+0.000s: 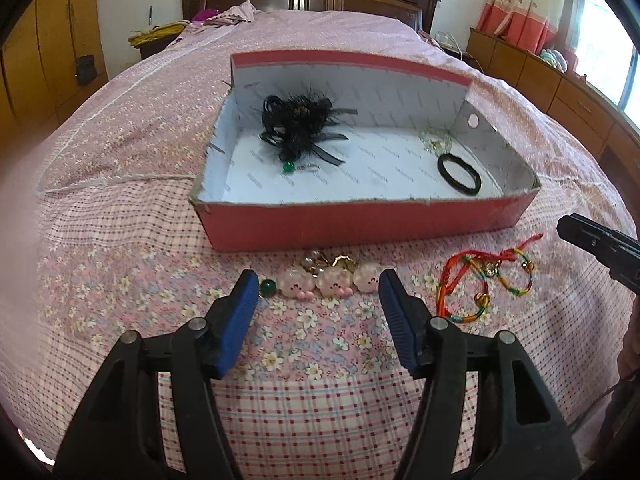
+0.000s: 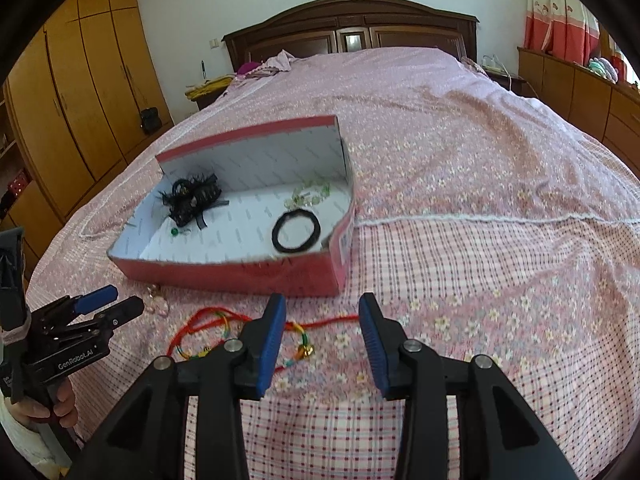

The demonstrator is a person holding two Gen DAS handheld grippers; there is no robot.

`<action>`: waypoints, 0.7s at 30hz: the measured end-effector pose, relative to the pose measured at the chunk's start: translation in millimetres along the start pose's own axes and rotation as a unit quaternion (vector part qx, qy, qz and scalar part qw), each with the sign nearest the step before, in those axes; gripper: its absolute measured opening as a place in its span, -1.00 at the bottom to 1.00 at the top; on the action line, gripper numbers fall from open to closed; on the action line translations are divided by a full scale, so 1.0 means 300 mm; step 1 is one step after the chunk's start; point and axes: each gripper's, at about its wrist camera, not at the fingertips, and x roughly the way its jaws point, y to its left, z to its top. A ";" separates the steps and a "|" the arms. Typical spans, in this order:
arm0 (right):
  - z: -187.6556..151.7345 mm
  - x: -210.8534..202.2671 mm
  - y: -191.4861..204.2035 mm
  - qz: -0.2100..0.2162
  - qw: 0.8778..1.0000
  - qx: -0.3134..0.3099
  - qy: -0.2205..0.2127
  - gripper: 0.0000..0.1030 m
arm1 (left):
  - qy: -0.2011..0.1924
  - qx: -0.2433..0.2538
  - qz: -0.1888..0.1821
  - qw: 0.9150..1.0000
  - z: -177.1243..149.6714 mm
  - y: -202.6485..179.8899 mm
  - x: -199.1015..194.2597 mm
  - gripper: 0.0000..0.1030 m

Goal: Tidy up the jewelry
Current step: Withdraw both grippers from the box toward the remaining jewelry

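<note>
1. Red shoebox [image 1: 360, 228], open, on bed; holds black feather hair clip [image 1: 298, 128], black hair tie [image 1: 460, 172], clear bead bracelet [image 1: 434, 140].
2. Pink pig-bead bracelet [image 1: 328, 280] lies just in front of box.
3. Red/multicolor cord bracelets [image 1: 480, 280] lie to its right, apart.

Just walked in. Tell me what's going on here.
A person with a gripper in each hand is sorting jewelry on a bed into a red box. Already inside are a black feathery hair clip, a black hair tie and a pale beaded piece. The left gripper is open around a pink charm bracelet in front of the box. The right gripper hovers open over the colorful string bracelets. Neither holds anything yet.
</note>
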 end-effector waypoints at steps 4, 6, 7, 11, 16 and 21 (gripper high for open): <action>-0.023 0.017 -0.003 0.002 1.000 0.002 0.009 -0.20 | 0.007 -0.001 0.001 1.000 -0.008 -0.003 0.030 0.14; -0.034 0.025 -0.003 0.004 1.000 0.002 0.014 -0.20 | 0.011 -0.001 -0.001 1.000 -0.011 -0.006 0.045 0.16; -0.039 0.028 -0.002 0.004 1.000 0.003 0.016 -0.20 | 0.011 0.000 -0.001 1.000 -0.013 -0.008 0.052 0.18; -0.053 0.041 -0.002 0.007 1.000 0.005 0.022 -0.20 | 0.003 0.016 0.008 1.000 -0.016 -0.023 0.075 0.29; -0.068 0.054 -0.003 0.010 1.000 0.006 0.028 -0.20 | 0.000 0.021 0.010 1.000 -0.008 -0.036 0.098 0.32; -0.075 0.069 -0.003 0.013 0.999 0.009 0.035 -0.20 | -0.005 0.007 0.008 1.000 0.000 -0.033 0.114 0.34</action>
